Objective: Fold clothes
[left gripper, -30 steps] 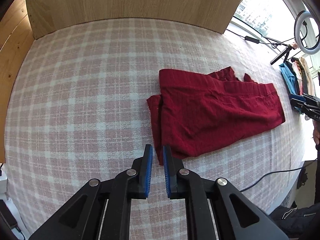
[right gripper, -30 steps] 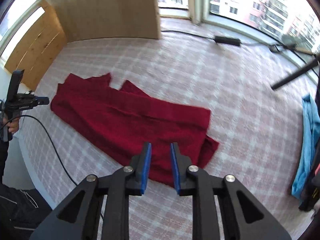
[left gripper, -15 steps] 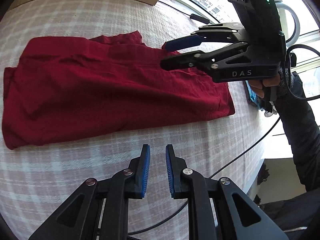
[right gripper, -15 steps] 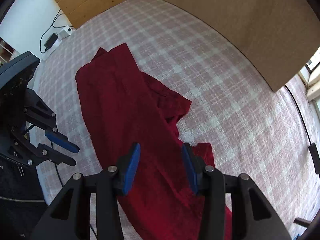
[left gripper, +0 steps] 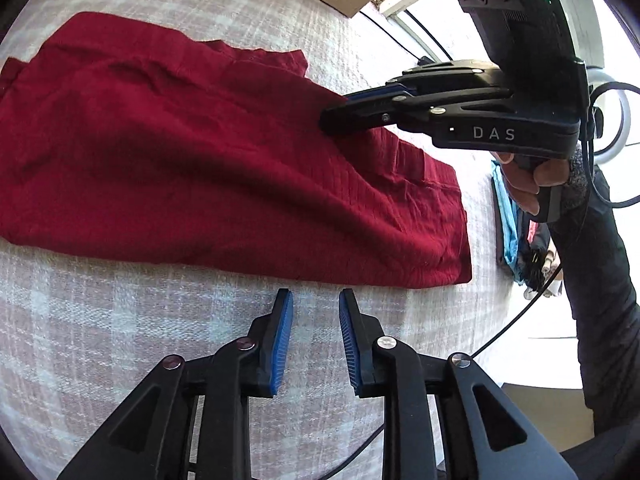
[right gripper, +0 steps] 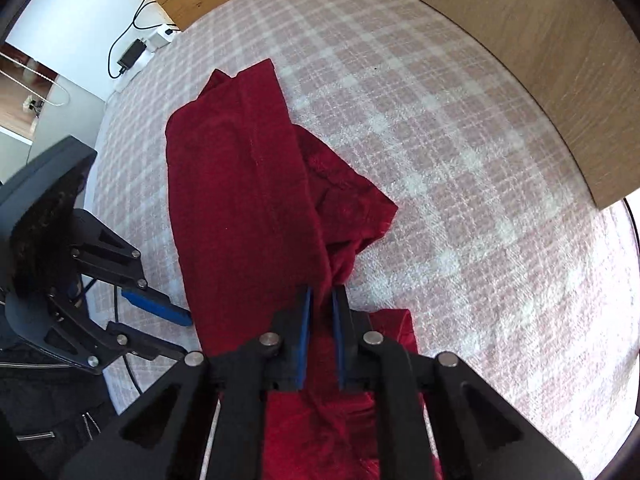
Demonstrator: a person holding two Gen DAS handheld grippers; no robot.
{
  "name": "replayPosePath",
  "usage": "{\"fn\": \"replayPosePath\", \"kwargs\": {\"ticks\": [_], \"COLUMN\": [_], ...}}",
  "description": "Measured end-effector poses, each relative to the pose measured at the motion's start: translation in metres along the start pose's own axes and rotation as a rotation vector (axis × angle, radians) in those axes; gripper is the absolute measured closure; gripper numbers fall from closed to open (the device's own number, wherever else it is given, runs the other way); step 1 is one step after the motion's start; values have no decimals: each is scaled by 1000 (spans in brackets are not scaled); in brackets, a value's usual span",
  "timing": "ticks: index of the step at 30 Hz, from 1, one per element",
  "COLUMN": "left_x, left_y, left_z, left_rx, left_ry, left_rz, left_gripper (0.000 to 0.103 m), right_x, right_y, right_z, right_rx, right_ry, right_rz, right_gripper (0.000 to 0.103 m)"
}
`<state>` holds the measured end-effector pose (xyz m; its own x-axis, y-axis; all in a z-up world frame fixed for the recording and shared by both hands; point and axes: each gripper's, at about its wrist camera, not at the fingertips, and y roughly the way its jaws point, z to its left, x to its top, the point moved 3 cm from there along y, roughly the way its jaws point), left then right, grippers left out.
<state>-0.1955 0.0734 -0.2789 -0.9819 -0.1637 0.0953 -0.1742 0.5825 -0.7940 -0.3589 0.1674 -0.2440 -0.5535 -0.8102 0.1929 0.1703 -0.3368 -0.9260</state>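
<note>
The only readable lettering is "DAS", in pale capitals on the black side of the right gripper's [left gripper: 334, 122] body, seen from the left wrist camera. Nothing else in either view carries legible text or numbers.

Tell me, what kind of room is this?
Probably a bedroom at home, set up for filming. The red garment lies on a pink checked bedspread against a wooden headboard, with a ring light by the window.
</note>
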Motion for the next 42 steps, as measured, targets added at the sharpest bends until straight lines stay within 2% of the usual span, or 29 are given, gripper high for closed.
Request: {"fn": "replayPosePath", "kwargs": {"ticks": [6,9,11,12,13,14,16,17,18,22,27,29,31,34,37,39,40,42], "left_x": [5,9,11,12,12,12,11,13,14,7,5,6,6,8,11,13,14,15], "left_y": [4,0,0,1,1,1,-2,-5,-7,-15,-6,-6,-6,-6,-5,-4,-3,-2], "left_z": [1,12,17,17,16,15,14,13,12,5,9,11,13,16,17,16,16,16], "left_rx": [-40,-93,-105,-92,-80,-68,-90,-86,-88,-70,-54,-62,-70,-82,-91,-74,-64,-52], "left_ry": [-92,-165,-192,-188,-174,-158,-151,-145,-136,-77,-95,-110,-125,-147,-160,-152,-148,-139], "left_rz": [-61,-90,-101,-105,-112,-118,-149,-165,-170,-166,-141,-142,-143,-145,-147,-149,-150,-155], "left_gripper": [77,77,81,93,98,98,99,100,100,101,101,101,90,85,86,90,96,100], "right_x": [2,3,-1,-2,-4,-5,-4,-4,-4,-5,-4,-2,-1,1,4,4,3,2], "right_y": [-1,-2,-2,-2,-2,-1,-1,-1,-1,-2,-3,-4,-4,-3,2,5,7,10], "right_z": [-6,-8,-13,-16,-19,-19,-19,-19,-20,-27,-32,-31,-26,-17,-6,4,10,17], "right_rx": [12,15,7,1,-4,0,4,5,7,32,44,50,50,45,18,-28,-50,-74], "right_ry": [36,47,33,25,18,10,2,4,6,43,68,79,58,18,-40,-106,-138,-161], "right_rz": [-20,-4,12,20,27,32,35,34,31,17,22,27,27,29,36,42,47,51], "right_gripper": [93,82,79,77,76,76,77,81,91,92,92,88,70,63,63,63,68,77]}}
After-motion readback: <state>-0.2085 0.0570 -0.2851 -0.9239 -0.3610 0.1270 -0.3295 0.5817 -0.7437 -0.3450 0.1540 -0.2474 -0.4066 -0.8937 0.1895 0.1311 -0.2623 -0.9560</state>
